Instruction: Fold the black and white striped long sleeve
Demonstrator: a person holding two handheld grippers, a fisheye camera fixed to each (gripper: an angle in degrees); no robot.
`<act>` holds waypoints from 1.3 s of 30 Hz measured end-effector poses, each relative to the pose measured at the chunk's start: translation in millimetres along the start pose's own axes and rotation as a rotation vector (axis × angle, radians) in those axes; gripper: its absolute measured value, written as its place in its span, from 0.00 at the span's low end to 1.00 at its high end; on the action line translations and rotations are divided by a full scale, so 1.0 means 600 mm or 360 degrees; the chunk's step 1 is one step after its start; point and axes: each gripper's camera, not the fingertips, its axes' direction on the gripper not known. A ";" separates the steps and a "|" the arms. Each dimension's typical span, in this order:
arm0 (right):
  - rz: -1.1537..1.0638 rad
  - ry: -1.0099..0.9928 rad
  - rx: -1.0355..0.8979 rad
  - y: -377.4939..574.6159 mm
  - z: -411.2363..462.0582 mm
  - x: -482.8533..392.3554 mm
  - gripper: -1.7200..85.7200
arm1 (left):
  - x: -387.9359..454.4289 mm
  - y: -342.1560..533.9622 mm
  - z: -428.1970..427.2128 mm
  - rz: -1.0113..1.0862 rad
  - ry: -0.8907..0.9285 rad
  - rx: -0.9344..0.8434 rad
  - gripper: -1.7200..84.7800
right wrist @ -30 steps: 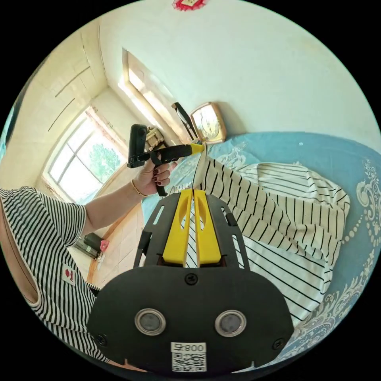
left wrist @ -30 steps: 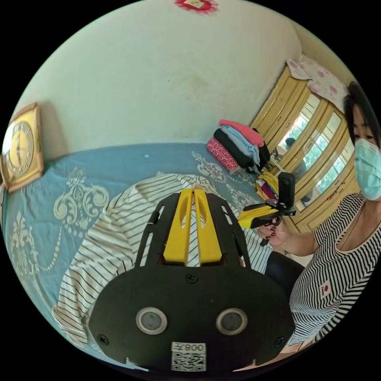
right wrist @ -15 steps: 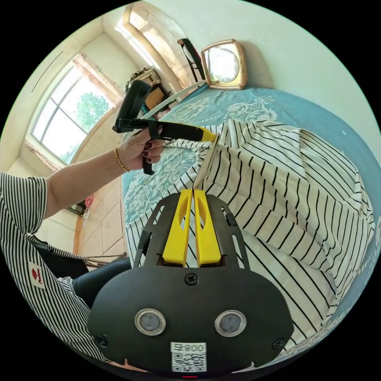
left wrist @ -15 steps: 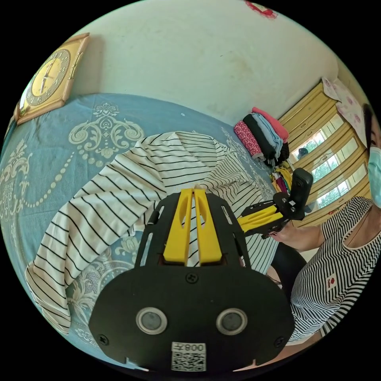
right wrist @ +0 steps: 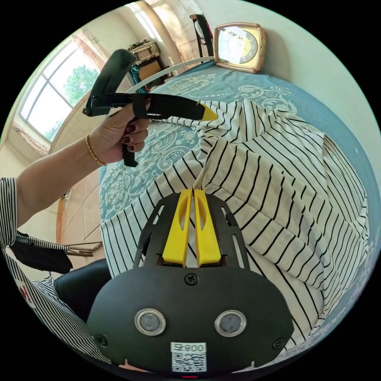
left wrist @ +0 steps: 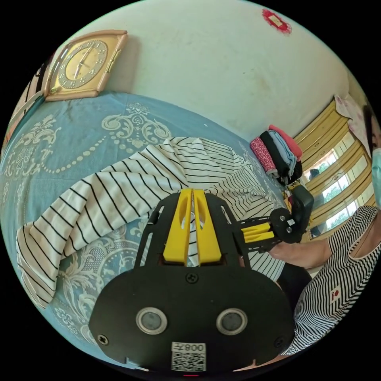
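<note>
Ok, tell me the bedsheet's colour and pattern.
The bedsheet is light blue with pale cream ornamental scrolls and dotted lines; the left gripper view shows it best.

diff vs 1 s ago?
Both tools, left tool and right tool, have come down toward the blue bedspread, carrying the striped shirt edge with them; its lifted fold now drapes lower. Both stay shut on the fabric; the clock and folded clothes pile are unmoved.
</note>
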 end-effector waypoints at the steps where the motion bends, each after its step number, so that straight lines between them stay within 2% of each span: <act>1: 0.0006 -0.0011 0.0003 -0.001 0.002 0.003 0.03 | 0.007 0.000 0.005 0.0009 0.0006 -0.0037 0.03; 3: 0.0055 -0.0081 0.0016 -0.002 0.002 0.020 0.04 | 0.039 0.004 0.031 0.0070 -0.0080 -0.0205 0.03; 8: 0.0211 -0.0197 0.0187 0.036 -0.054 0.075 0.07 | 0.109 0.010 0.025 0.0143 -0.0026 -0.0175 0.03; 14: 0.0466 0.0102 0.0332 0.164 -0.173 0.196 0.08 | 0.199 0.022 0.066 0.0362 -0.0283 -0.0446 0.03; 20: 0.0386 0.0473 0.0041 0.200 -0.184 0.247 0.10 | 0.246 0.016 0.076 0.0467 -0.0430 -0.0580 0.03; 24: 0.0221 0.0778 -0.0067 0.192 -0.171 0.244 0.11 | 0.283 0.004 0.037 0.0489 -0.0439 -0.0524 0.03; 29: 0.0113 0.0831 -0.0233 0.182 -0.141 0.271 0.07 | 0.327 -0.027 -0.041 0.0517 -0.0396 -0.0350 0.03; 31: 0.0088 0.0856 -0.0183 0.181 -0.158 0.277 0.05 | 0.347 -0.039 -0.071 0.0554 -0.0398 -0.0299 0.03; 35: 0.0094 0.0654 -0.0053 0.185 -0.238 0.323 0.03 | 0.390 -0.043 -0.135 0.0681 -0.0369 -0.0223 0.03; 39: 0.0204 0.0208 0.0060 0.208 -0.301 0.407 0.03 | 0.403 0.009 -0.108 0.0767 -0.0364 -0.0462 0.03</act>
